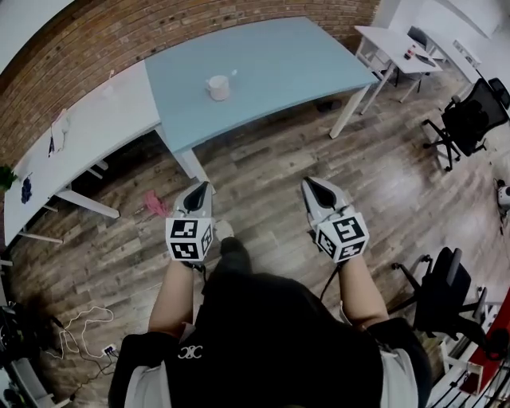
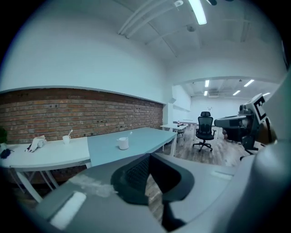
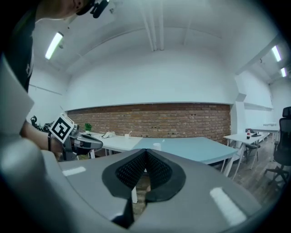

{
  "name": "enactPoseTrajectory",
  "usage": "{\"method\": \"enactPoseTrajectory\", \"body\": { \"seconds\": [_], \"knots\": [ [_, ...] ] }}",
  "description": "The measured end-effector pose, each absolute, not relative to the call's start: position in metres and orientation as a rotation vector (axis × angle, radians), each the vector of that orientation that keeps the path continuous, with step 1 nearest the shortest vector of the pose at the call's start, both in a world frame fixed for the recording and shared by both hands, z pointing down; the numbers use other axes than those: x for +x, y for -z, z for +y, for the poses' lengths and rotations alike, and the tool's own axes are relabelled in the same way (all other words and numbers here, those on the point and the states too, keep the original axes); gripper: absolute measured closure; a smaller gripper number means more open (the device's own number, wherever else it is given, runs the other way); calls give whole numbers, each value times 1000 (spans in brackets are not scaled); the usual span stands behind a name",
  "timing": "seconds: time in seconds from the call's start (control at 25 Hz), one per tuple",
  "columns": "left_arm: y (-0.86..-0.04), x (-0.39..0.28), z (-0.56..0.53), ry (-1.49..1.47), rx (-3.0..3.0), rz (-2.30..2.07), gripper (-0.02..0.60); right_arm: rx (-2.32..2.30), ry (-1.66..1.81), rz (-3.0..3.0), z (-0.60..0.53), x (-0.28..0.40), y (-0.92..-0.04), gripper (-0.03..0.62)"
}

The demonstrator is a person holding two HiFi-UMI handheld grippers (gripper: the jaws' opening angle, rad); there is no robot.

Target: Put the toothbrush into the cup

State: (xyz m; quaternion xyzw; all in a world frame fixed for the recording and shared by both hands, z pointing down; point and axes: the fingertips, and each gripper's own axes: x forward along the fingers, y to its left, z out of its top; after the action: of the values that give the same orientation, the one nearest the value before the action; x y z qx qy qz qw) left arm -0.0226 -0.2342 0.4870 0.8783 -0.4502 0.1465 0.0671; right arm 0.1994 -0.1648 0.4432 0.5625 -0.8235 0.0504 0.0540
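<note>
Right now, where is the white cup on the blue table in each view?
Head view: the white cup sits upper centre-left, on the blue table.
Left gripper view: left of middle, a little below mid-height.
Right gripper view: near the middle, a little below mid-height.
Shared landmark: the brick wall running behind the table.

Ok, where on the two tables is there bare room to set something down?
The blue table is nearly bare: only a white cup stands near the end beside the white table, so from the cup to the other end it is free. The white table is bare through its middle; its far end holds a cloth and a dark thing.
</note>
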Motion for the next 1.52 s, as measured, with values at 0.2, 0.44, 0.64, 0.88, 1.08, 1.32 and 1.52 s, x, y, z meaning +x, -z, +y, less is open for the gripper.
{"method": "enactPoseTrajectory", "body": {
  "seconds": [0.2,0.44,0.64,0.88,1.08,1.32,1.52],
  "knots": [
    [-481,-29,-171,-458,2614,-1392,575,1682,-228,-2523,-111,200,-450,585],
    [-488,-48,-124,-523,2602,-1402,575,1691,-284,-2553,-75,187,-457,585],
    [-499,-64,-89,-544,2585,-1394,575,1671,-289,-2565,-47,166,-463,585],
    [-504,-94,-37,-543,2608,-1361,575,1732,-259,-2518,1,140,-463,585],
    [-508,-128,21,-527,2614,-1355,575,1813,-248,-2506,60,114,-458,585],
    [-505,-159,87,-465,2630,-1362,575,1862,-222,-2509,137,88,-454,585],
    [-505,-181,146,-429,2639,-1368,575,1903,-185,-2508,195,68,-449,585]
  ]
}}
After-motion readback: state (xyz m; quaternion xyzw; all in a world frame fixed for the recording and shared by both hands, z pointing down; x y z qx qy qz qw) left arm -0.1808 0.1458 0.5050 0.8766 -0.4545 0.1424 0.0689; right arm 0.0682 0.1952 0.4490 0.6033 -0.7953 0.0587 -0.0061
